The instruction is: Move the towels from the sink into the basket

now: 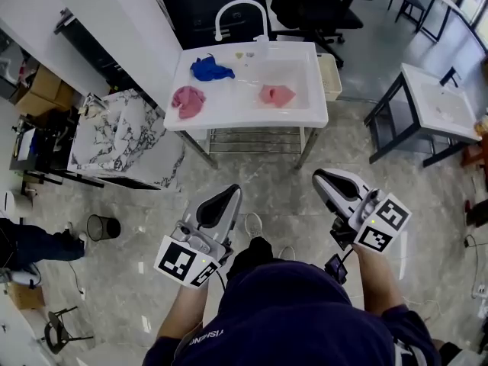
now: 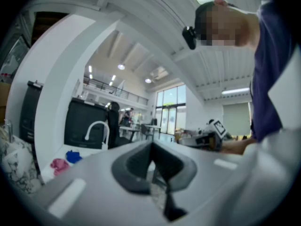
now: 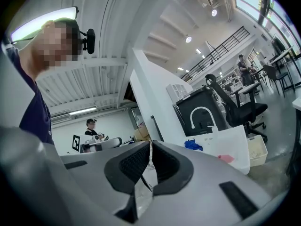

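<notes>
A white sink unit (image 1: 248, 113) with a curved faucet (image 1: 240, 10) stands across the floor ahead of me. On its left part lie a blue towel (image 1: 211, 69) and a rose towel (image 1: 188, 101). A salmon-pink towel (image 1: 277, 94) lies in the basin. A cream perforated basket (image 1: 330, 76) hangs at the unit's right end. My left gripper (image 1: 230, 194) and right gripper (image 1: 321, 176) are held level, well short of the sink, both shut and empty. The left gripper view shows the blue towel (image 2: 73, 157) and the rose towel (image 2: 59, 164) far off. The basket (image 3: 257, 149) appears in the right gripper view.
A marble-patterned table (image 1: 126, 139) stands left of the sink, and a black bin (image 1: 101, 226) sits on the floor nearby. Another white table (image 1: 441, 109) is at the right. A black office chair (image 1: 313, 6) stands behind the sink. Tiled floor lies between me and the sink.
</notes>
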{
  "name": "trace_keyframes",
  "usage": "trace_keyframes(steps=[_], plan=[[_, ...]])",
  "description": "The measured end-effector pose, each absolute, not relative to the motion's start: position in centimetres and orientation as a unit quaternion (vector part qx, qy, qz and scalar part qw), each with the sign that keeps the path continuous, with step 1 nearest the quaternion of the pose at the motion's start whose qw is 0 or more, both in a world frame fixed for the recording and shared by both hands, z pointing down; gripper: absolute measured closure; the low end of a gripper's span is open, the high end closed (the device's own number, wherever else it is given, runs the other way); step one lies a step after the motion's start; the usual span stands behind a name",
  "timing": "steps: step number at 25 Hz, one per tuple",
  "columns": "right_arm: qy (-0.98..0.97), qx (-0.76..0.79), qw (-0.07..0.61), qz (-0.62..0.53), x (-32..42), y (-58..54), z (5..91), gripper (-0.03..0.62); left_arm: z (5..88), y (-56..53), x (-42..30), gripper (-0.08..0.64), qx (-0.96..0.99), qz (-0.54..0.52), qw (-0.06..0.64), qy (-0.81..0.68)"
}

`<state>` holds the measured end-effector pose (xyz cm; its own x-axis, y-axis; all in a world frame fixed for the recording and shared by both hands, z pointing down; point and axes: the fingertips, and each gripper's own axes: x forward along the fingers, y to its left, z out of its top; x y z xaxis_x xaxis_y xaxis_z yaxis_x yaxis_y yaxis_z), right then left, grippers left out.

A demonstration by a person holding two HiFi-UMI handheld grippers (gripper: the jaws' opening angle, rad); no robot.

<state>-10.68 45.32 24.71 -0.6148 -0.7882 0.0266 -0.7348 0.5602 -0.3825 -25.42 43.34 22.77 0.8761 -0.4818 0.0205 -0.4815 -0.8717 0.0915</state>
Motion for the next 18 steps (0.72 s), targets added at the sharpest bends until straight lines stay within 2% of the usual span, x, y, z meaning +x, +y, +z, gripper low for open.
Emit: trace_keyframes(steps=[18], plan=[[0.863,-0.466,0.064,-0.183,-15.5,29.5,24.8,0.581,23.8,26.6,-29.0,0.555,0.977,-0.005,0.062,-0.205]])
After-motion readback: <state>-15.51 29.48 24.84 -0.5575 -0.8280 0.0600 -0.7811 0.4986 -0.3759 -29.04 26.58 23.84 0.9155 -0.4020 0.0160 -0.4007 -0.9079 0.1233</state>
